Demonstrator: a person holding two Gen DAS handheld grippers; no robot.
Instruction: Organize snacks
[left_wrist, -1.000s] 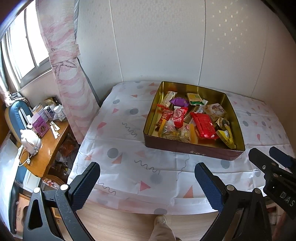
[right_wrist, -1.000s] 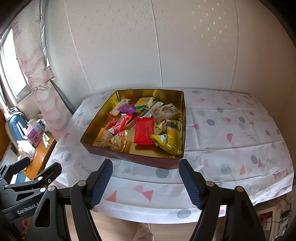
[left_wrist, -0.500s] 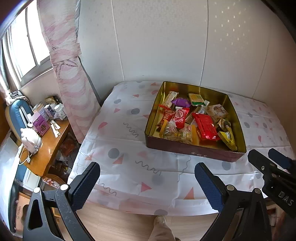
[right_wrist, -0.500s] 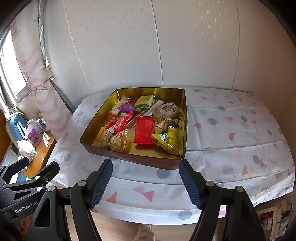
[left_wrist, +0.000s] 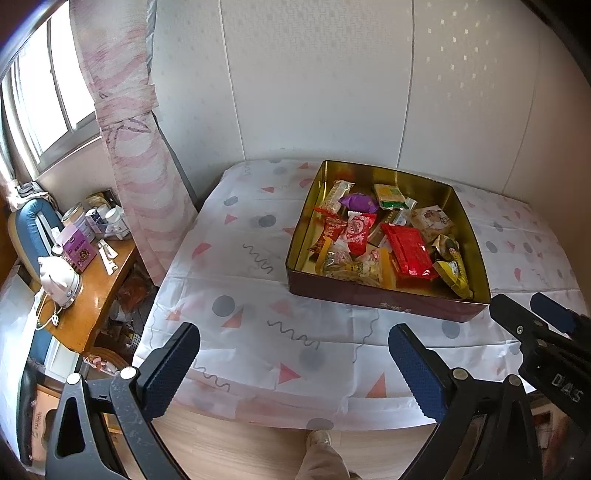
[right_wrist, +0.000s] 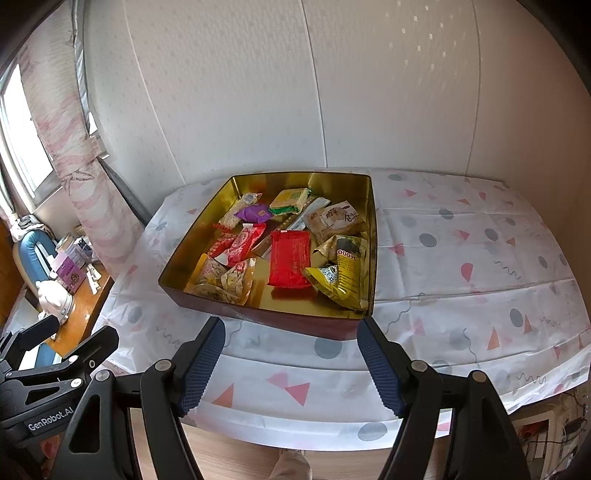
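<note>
A square tin (left_wrist: 380, 302) (right_wrist: 295, 325), gold inside and dark red outside, sits on the table (left_wrist: 236, 295) (right_wrist: 461, 295) near the back wall. It holds several wrapped snacks: a large red pack (left_wrist: 408, 249) (right_wrist: 290, 258), a purple one (left_wrist: 358, 202) (right_wrist: 255, 213), a green one (left_wrist: 389, 194) (right_wrist: 290, 199) and a yellow pouch (left_wrist: 454, 275) (right_wrist: 347, 273). My left gripper (left_wrist: 295, 365) is open and empty, in front of the table's near edge, left of the tin. My right gripper (right_wrist: 291, 360) is open and empty, just short of the tin's front wall.
The table wears a white cloth with pink triangles and grey dots. A pink curtain (left_wrist: 129, 129) hangs at its left. A wooden side table (left_wrist: 85, 288) below left carries a white kettle (left_wrist: 59, 277), a purple box and jars. Wood floor lies under the grippers.
Both grippers have edged slightly closer to the table; the tin looks a little nearer. Jaws stay open and nothing on the table has moved.
</note>
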